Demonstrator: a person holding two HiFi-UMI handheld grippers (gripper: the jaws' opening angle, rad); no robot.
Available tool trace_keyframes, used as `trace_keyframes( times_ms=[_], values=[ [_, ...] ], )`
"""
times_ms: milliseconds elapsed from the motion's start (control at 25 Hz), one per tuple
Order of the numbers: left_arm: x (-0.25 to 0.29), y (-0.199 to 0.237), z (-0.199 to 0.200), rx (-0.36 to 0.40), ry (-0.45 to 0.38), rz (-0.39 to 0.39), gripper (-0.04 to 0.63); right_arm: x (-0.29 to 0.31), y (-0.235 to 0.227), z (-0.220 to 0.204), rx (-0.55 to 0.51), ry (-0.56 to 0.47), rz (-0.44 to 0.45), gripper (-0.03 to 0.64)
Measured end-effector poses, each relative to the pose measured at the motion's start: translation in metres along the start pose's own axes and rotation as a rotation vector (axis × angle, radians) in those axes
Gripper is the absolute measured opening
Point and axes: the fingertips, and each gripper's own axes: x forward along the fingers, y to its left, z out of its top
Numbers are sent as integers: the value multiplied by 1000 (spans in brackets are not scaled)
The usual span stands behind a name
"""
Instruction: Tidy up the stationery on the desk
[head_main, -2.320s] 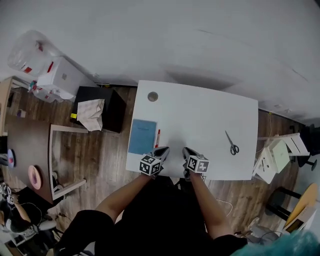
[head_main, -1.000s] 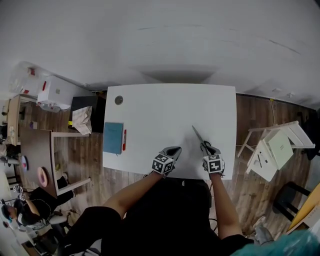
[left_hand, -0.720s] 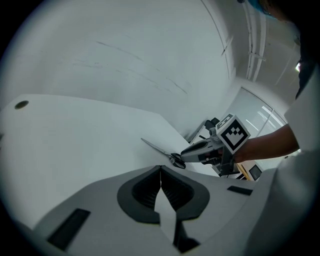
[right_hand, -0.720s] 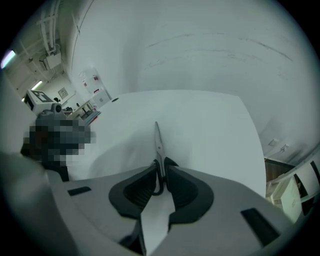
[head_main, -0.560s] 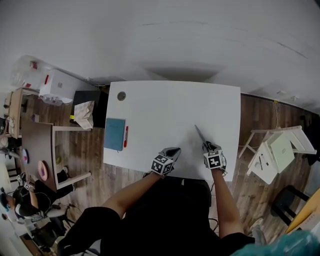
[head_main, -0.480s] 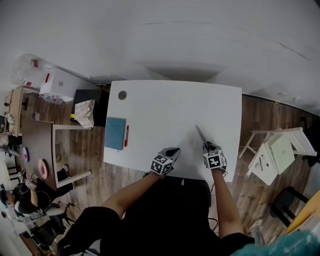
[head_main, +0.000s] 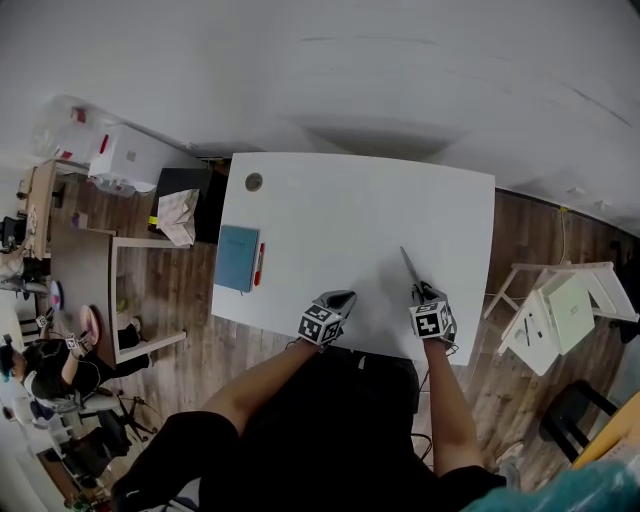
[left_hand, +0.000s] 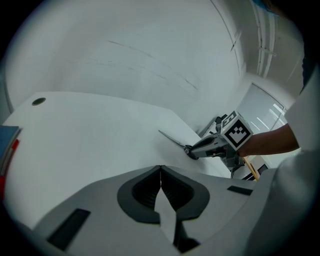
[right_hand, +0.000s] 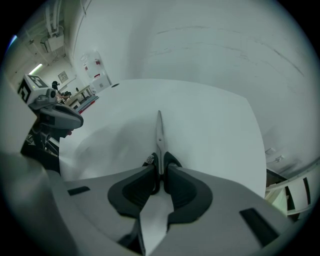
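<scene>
Left gripper (head_main: 339, 298): clamped tight on nothing, lower centre, over the near edge of the white rectangular desk (head_main: 350, 200).
Right gripper (head_main: 421, 293): lower right; jaws just drawn in, pinching the steel-bladed scissors (head_main: 408, 266) at the handle end.
Scissors' lie: long axis runs away from the person, tips toward upper left.
Progress: early; blue notebook (head_main: 238, 258) and red pen (head_main: 259, 263) lie side by side at the left edge, scissors well apart, not yet put away.
</scene>
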Motion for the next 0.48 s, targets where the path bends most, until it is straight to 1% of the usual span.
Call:
trace_keyframes(
  times_ms=[80,240,360,480],
  values=[
    [-3,7,-2,-6,-2,21,14,-1,3,2,-4,-8,9,92],
    [-12,17,-2,-32,-33,46,14,-7,17,8,6,-45,14,91],
    [-21,25,1,-38,-59,45,14,-10,34,17,27,-75,14,91],
    [-30,31,3,-41,-83,25,14,-13,55,26,57,-108,10,91]
  ],
)
